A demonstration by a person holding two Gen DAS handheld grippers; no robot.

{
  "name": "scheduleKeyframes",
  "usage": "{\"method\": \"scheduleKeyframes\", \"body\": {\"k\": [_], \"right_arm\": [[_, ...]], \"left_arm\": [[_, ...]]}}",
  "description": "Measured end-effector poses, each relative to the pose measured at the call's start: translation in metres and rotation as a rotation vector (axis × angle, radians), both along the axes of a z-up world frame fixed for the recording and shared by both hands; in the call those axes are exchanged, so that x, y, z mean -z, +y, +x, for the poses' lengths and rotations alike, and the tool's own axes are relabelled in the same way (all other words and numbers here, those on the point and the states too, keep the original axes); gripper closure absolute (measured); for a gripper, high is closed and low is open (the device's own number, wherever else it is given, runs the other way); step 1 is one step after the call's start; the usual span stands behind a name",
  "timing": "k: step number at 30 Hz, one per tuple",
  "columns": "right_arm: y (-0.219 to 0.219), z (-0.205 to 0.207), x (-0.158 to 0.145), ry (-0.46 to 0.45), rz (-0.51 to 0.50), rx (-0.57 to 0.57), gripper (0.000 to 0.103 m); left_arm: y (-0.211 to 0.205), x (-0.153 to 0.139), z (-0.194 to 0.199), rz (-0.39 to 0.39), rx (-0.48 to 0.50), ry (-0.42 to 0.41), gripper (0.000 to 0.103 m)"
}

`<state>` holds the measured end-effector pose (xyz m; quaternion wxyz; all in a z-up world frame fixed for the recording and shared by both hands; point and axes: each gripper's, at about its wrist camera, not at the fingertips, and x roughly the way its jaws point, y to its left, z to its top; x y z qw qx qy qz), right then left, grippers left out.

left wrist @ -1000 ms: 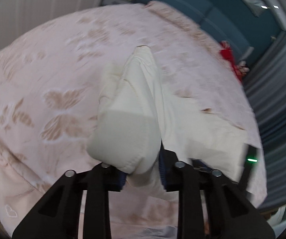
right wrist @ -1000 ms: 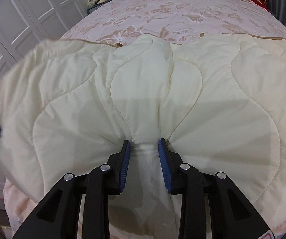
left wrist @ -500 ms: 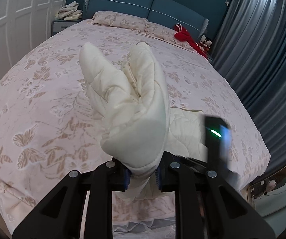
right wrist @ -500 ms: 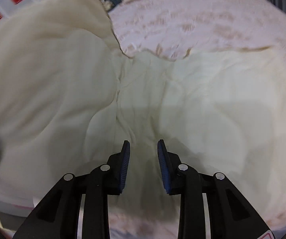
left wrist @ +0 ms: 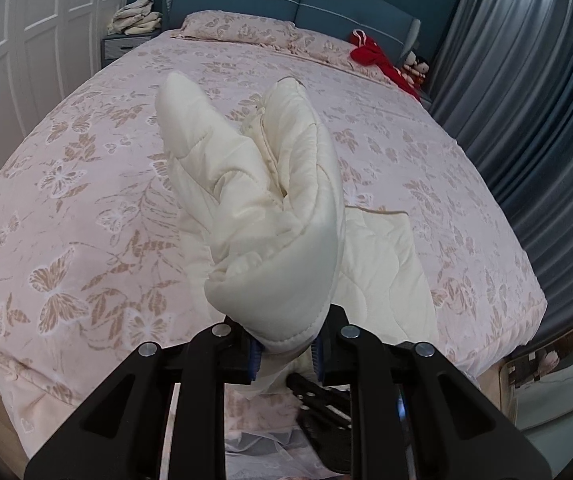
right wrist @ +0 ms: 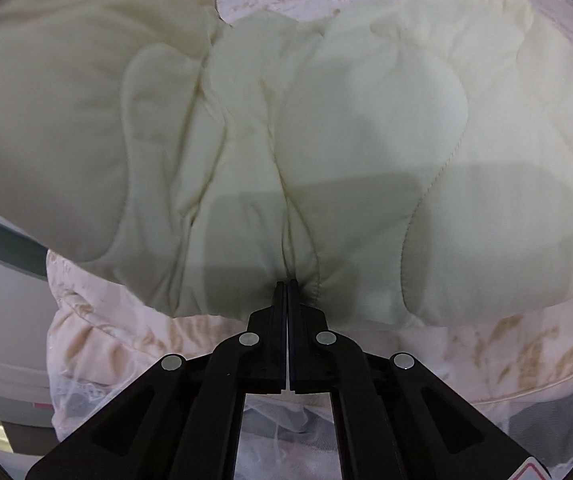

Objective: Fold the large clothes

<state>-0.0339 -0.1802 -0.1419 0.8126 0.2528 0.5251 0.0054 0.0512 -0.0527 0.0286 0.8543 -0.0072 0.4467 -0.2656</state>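
A cream quilted garment [left wrist: 270,208] lies near the foot of a bed with a pink butterfly-print cover [left wrist: 86,184]. My left gripper [left wrist: 284,350] is shut on a thick bunched fold of it and holds that fold raised above the bed. In the right wrist view the garment [right wrist: 326,128] fills most of the frame. My right gripper [right wrist: 287,285] is shut tight on the garment's near edge, at a seam. The right gripper's black body [left wrist: 326,412] shows low in the left wrist view.
Pillows [left wrist: 246,30] and a red garment [left wrist: 378,60] lie at the bed's head by a blue headboard [left wrist: 286,0]. A nightstand with folded cloth [left wrist: 132,20] stands at the left by white wardrobes. Grey curtains [left wrist: 526,100] hang at the right.
My right gripper has closed from open onto the garment's edge. My left gripper has lifted its fold higher and levelled out.
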Motion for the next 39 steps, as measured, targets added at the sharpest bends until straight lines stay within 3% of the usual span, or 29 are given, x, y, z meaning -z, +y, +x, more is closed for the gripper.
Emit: {"method": "scheduleKeyframes", "body": {"k": [4,8,15,19,23,39], "right_arm": [[0.0,-0.004,0.0,0.0,0.023,0.002,0.103],[-0.017,-0.02,-0.024,-0.019,0.027,0.042,0.103],[-0.072,-0.065,-0.058,0.004,-0.172,0.15,0.103],[-0.103,-0.094,-0.053,0.057,-0.23,0.241,0.103],[-0.125,-0.114,-0.045,0.091,-0.226,0.296,0.103],[-0.148,-0.128,-0.034,0.124,-0.25,0.303,0.103]], "left_arm": [[-0.023,0.005,-0.006,0.035,0.027,-0.003,0.085],[-0.048,0.011,-0.012,0.073,0.064,-0.006,0.085],[-0.095,0.035,-0.024,0.146,0.134,0.006,0.085],[-0.122,0.052,-0.031,0.188,0.174,0.026,0.085],[-0.149,0.073,-0.041,0.24,0.209,0.037,0.085],[-0.19,0.121,-0.065,0.409,0.253,-0.011,0.084]]}}
